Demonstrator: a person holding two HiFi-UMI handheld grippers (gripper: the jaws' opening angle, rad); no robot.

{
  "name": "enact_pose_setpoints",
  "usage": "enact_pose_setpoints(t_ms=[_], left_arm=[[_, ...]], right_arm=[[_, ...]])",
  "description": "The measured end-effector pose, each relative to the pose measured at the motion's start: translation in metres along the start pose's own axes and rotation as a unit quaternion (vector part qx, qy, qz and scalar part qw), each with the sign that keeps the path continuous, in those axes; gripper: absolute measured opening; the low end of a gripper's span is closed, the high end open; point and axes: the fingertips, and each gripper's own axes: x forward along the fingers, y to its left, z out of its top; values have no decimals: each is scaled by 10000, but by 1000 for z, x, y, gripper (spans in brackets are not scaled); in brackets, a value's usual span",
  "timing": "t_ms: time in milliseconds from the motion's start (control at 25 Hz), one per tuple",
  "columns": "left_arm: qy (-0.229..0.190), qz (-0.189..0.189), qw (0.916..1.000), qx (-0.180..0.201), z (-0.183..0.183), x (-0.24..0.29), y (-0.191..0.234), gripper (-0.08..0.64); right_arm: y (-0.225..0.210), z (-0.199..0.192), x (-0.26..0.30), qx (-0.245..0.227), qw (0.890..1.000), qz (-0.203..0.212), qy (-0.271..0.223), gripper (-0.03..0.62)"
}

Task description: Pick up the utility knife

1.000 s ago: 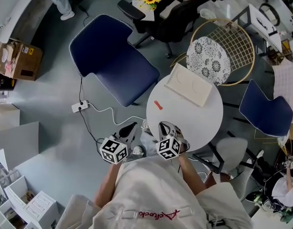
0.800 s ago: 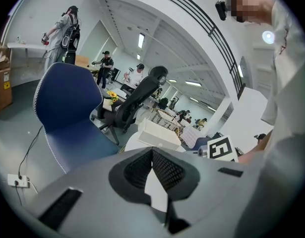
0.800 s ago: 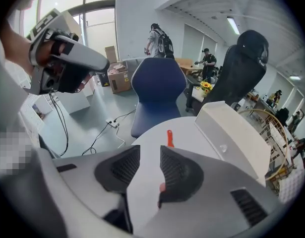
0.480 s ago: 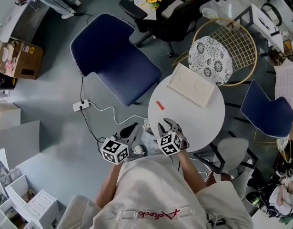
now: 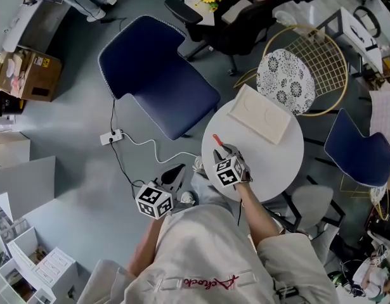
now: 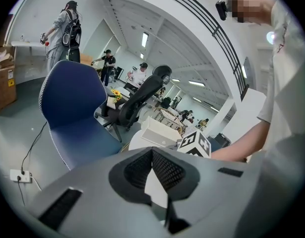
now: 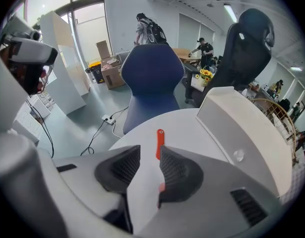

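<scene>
An orange utility knife lies on the left part of the round white table. My right gripper hangs over the table just short of the knife, tilted steeply down. Its jaws have just been opening and now stand open with nothing gripped; the knife lies ahead in line with the gap, its near end hidden behind the right jaw. My left gripper stays off the table's left edge, over the floor, its fingertips touching and empty.
A flat white box sits on the table's far side, right of the knife. A blue chair stands beyond the table's left, a gold wire chair behind it, another blue chair at right. A power strip lies on the floor.
My right gripper has moved forward and down over the table toward the knife, and its jaws have gone from shut to open. The left gripper has stayed put.
</scene>
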Motion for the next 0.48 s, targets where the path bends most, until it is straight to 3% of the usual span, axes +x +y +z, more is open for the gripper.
enact_pose_setpoints(t_ms=[480], left_arm=[[0,116,9999,-82,-5,-9,4,14]], right_arm=[[-21,14,32,76,9993,164,331,133]])
